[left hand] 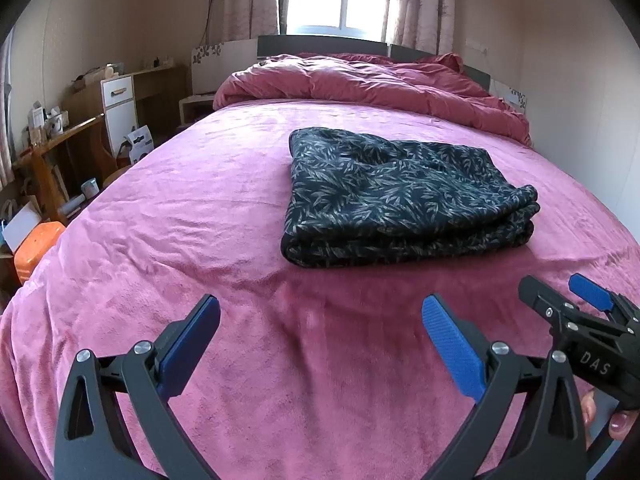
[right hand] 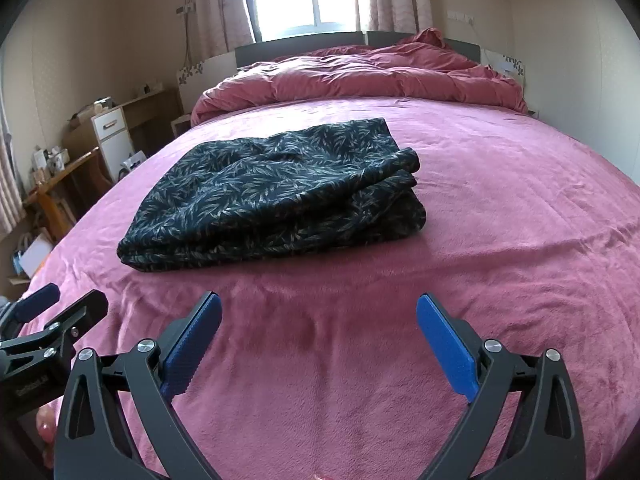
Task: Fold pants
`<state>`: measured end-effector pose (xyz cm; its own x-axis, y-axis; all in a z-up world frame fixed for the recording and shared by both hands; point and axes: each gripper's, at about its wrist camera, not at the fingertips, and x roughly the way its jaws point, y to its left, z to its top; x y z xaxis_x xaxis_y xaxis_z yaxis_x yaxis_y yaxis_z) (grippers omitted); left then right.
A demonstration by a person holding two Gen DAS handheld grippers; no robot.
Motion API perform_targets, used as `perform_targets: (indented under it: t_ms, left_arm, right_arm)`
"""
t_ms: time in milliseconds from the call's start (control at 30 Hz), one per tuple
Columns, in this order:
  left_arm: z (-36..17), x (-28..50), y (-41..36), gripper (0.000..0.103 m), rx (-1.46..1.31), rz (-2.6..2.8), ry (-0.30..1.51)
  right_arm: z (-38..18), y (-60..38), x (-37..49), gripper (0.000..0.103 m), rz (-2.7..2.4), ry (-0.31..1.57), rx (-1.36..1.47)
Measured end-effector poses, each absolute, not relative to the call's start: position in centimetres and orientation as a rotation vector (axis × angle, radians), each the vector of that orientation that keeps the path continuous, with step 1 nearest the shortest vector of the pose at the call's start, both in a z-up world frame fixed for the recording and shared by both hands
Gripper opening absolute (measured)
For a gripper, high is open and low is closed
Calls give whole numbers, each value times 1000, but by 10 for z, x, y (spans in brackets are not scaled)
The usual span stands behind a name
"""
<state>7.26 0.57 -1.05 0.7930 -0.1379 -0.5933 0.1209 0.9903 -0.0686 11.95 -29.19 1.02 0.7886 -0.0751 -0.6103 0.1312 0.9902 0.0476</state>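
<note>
**Pants lie folded on the bed, both grippers held off and empty**

The pants [left hand: 404, 196] — dark cloth with a pale leaf print — sit as a compact, layered bundle on the pink bedspread [left hand: 200, 240], right of centre in the left wrist view and left of centre in the right wrist view. Stacked edges show along the near and right sides, so the folding looks finished or close to it; the layers on the right side are slightly uneven.

The left gripper [left hand: 320, 344] fills the bottom of its frame with its blue pads spread wide and nothing between them. The right gripper [right hand: 318, 344] is likewise spread wide and empty. Each shows at the lower edge of the other's view, so the two are held side by side, low over the bare bedspread in front of the bundle.

The pants lie beyond the fingertips in both views, apart from them, with a strip of bedspread between. That stance suits a release and retreat — nothing is pinched, and the bundle rests on its own.
</note>
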Motion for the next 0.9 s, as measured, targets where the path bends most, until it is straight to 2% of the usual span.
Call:
perform_targets:
  t_ms: [900]
  left_arm:
    - [-21, 80, 2, 101, -33, -128, 695]
  right_arm:
    - [8, -296, 122, 97, -116, 671, 84]
